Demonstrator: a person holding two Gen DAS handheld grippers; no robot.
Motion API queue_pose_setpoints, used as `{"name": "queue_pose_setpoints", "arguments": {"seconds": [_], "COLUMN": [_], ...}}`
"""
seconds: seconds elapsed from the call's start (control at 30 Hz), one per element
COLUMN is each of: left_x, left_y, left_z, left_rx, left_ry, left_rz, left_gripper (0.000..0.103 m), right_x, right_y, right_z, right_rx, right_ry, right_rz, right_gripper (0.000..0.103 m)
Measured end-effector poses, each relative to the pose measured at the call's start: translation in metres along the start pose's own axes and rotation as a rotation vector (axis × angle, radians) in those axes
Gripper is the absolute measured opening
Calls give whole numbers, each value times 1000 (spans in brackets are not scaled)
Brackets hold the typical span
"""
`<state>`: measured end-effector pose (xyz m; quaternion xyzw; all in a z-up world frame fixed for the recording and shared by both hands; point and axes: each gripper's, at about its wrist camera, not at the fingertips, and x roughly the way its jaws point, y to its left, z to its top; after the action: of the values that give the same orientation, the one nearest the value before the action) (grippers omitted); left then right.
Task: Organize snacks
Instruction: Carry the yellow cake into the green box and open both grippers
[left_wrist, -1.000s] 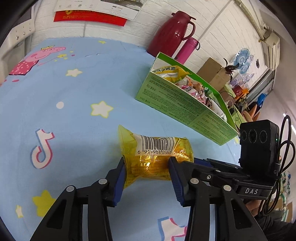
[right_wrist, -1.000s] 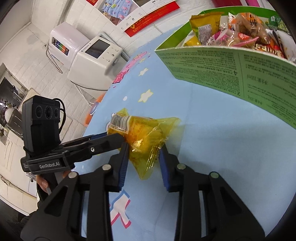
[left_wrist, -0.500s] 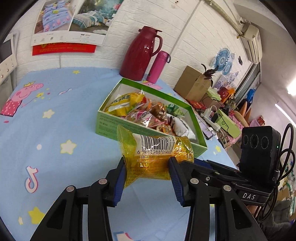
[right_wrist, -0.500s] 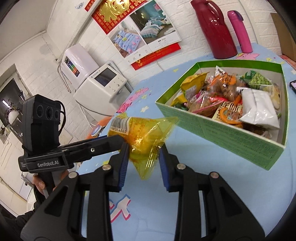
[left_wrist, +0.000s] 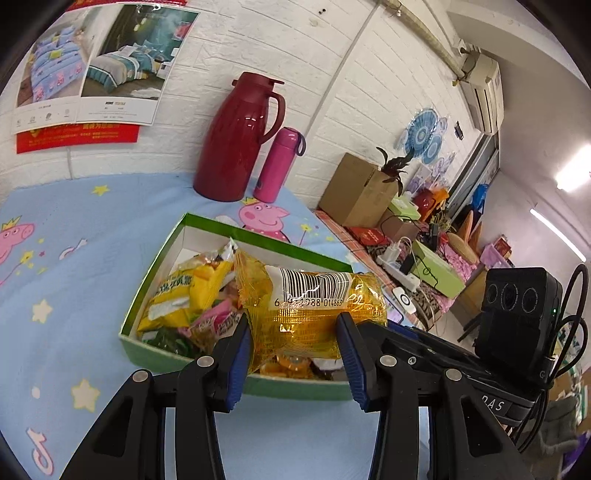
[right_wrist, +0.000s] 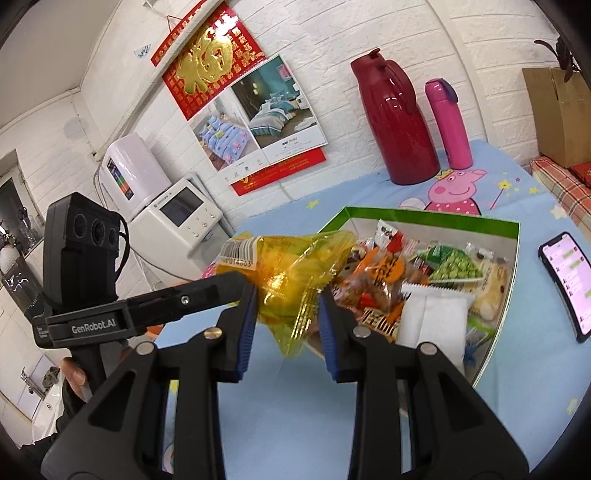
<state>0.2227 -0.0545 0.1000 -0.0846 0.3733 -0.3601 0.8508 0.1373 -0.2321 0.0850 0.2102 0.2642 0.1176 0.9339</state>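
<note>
Your left gripper (left_wrist: 293, 347) and right gripper (right_wrist: 286, 317) both have their jaws clamped on the yellow snack packet (left_wrist: 310, 314), one at each end. Beyond your jaws, it hangs over the near edge of the green snack box (left_wrist: 155, 269) on the bench (left_wrist: 74, 295).

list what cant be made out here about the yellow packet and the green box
- Left wrist view: the yellow packet hides the middle of the green box, and creases break its barcode digits.
- Right wrist view: the jaws cover the box's near wall; the packet's contents are a blur through the film.
</note>
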Motion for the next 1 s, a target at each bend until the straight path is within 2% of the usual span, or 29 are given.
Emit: {"name": "queue_pose_setpoints", "arguments": {"seconds": [0.27, 0.5, 0.53, 0.57, 0.6, 0.63, 0.7, 0.77, 0.87, 1.0], "left_x": [56, 89, 91, 93, 92, 90, 79, 72, 60, 43], "left_y": [17, 33, 34, 34, 35, 35, 35, 34, 32, 22], "left_z": [36, 45, 45, 44, 43, 41, 38, 37, 35, 28], "left_rx": [-45, -59, -53, -47, -42, -40, -35, -25, -23, -16], "left_ry": [39, 83, 88, 92, 87, 71, 5, -24, -47, -62], "left_rz": [-9, 25, 37, 54, 89, 121, 181, 209, 247, 259], "left_gripper": [45, 47, 54, 66, 73, 88, 93, 99, 99, 100], "right_x": [30, 60, 62, 63, 62, 59, 53, 47, 41, 26], "right_y": [-45, -75, -78, -80, -81, -82, -83, -84, -86, -76], "right_z": [34, 44, 44, 43, 43, 43, 42, 40, 36, 31], "right_rx": [27, 68, 73, 73, 72, 70, 61, 56, 78, 86], "right_ry": [27, 78, 85, 90, 87, 74, 54, 46, 45, 30], "right_rz": [-37, -52, -57, -64, -79, -87, -95, -109, -119, -98], "right_gripper": [34, 36, 40, 47, 67, 82, 86, 86, 91, 95]}}
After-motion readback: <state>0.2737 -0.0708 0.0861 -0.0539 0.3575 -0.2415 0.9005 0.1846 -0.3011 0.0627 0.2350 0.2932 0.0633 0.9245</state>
